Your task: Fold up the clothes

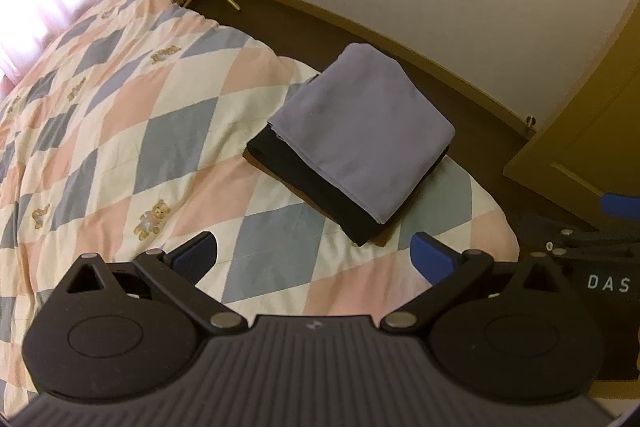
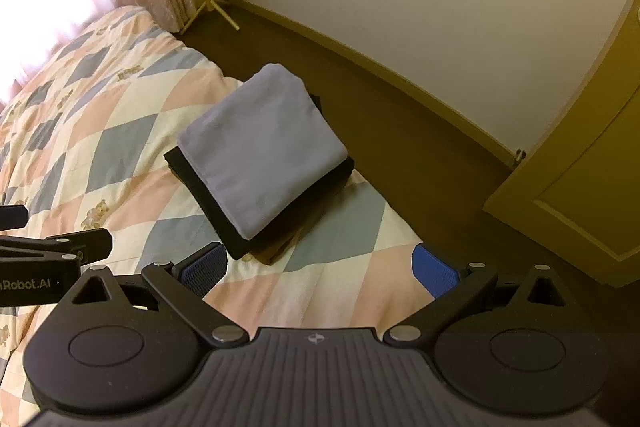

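Left wrist view, "DAS" on right gripper (image 1: 608, 283), possibly truncated, both grippers' fingers wide.

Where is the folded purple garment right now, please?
The purple garment lies on top of a black garment, near the bed's edge beside the floor, ahead of both open grippers.

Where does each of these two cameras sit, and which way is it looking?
Left wrist: sits on the left gripper, looks across the diamond-patterned quilt at the folded lavender cloth; the right gripper shows at the edge.
Right wrist: sits on the right gripper, same direction; the left gripper shows.
Shared: the cloth pile, quilt, wall.
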The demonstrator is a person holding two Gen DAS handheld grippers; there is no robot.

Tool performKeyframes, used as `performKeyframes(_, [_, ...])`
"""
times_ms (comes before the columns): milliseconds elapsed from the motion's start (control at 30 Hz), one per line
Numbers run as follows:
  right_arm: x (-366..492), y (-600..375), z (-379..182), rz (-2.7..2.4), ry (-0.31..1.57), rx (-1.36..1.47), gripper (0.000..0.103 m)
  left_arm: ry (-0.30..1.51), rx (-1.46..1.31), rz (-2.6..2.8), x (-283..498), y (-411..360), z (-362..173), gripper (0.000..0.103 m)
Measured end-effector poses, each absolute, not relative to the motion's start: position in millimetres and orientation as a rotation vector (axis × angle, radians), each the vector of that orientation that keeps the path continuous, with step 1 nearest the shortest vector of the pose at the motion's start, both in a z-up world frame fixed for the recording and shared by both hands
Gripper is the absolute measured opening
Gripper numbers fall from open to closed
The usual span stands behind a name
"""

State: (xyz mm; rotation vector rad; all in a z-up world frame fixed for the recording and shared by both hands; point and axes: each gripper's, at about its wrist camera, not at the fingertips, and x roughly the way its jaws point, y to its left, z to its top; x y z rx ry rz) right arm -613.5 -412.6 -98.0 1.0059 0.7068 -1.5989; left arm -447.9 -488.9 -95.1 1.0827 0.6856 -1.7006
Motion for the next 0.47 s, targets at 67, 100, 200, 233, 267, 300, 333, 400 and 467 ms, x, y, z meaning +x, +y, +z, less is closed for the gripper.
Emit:
performKeyframes(67, [-619.9,-417.0,-101.3,-1.596,0.708,1.018,0.101,0.69,1.094,-1.697,-454.6,-494.1,-98.9,0.102])
performKeyframes(100, [-622.9,-418.9,-102.5,-1.596,0.709,1.022,0.101,0.689,1.099,-1.696,-457.9,-496.4,-100.3,0.102])
performKeyframes(200, [-631.5,-424.4,-105.8,-1.598,0.708,1.032,0.101,0.677,1.107,-1.689,-466.2,-502.0,-102.5,0.102])
performKeyframes(233, [-634.3,-425.9,-106.6,-1.599,0.706,1.036,0.101,0.676,1.106,-1.688,-468.0,-503.8,-102.7,0.102])
performKeyframes(267, [-636.9,-427.3,-107.3,-1.6,0.703,1.039,0.101,0.675,1.105,-1.688,-469.2,-505.2,-102.5,0.102])
performKeyframes(300, [-639.4,-428.7,-107.8,-1.601,0.699,1.042,0.101,0.674,1.104,-1.686,-470.4,-506.8,-102.0,0.102])
performKeyframes(333, [-641.8,-430.2,-108.2,-1.603,0.696,1.045,0.101,0.673,1.103,-1.685,-471.5,-508.4,-101.4,0.102])
performKeyframes(400, [-646.1,-432.9,-108.9,-1.605,0.689,1.048,0.102,0.666,1.102,-1.683,-473.2,-511.2,-100.1,0.102])
performKeyframes(467, [-649.9,-435.7,-108.8,-1.613,0.683,1.049,0.101,0.656,1.098,-1.683,-474.0,-513.8,-99.0,0.102])
